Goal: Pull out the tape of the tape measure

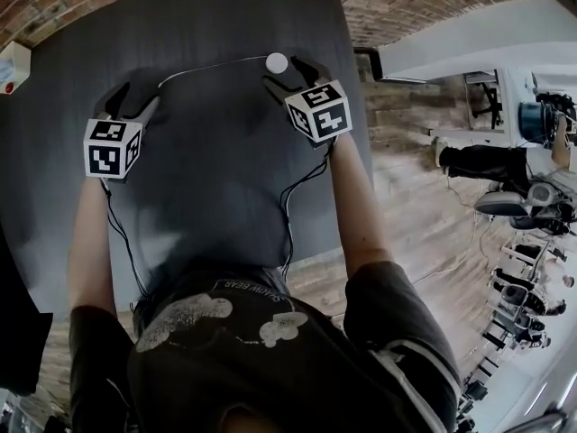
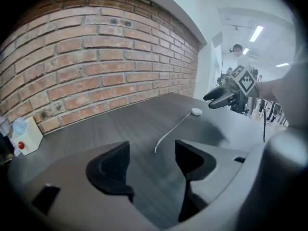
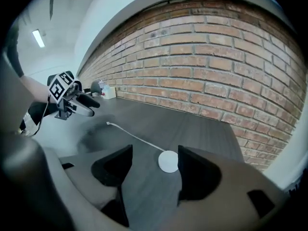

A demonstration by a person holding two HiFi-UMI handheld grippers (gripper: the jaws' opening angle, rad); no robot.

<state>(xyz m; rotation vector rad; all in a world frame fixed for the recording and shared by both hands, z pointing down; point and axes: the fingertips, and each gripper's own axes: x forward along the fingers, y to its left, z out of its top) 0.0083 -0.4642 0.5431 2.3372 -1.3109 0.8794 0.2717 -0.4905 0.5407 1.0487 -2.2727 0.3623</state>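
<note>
Dark table (image 1: 225,197) set against a brick wall, seen from above, with both hand-held grippers raised over its far half. Left gripper (image 1: 135,105): fingers spread wide with nothing between them; the free end (image 2: 155,150) of the tape lies on the table just beyond the tips. Right gripper (image 1: 290,75): fingers likewise wide apart and gripping nothing; the round white tape measure case (image 3: 168,161) rests on the table in the gap, nearer one finger, with no pad pressing on it. The thin white tape (image 1: 212,67) runs drawn out in a shallow curve from the case to the free end, so the pull appears done and both ends released. Likely hazards: with neither end held, a spring-loaded tape may snap back into the case if no lock holds it; the small, light case may skid or spin if a finger brushes it; a gripper moving close over the tape may snag it and drag the case along.
</note>
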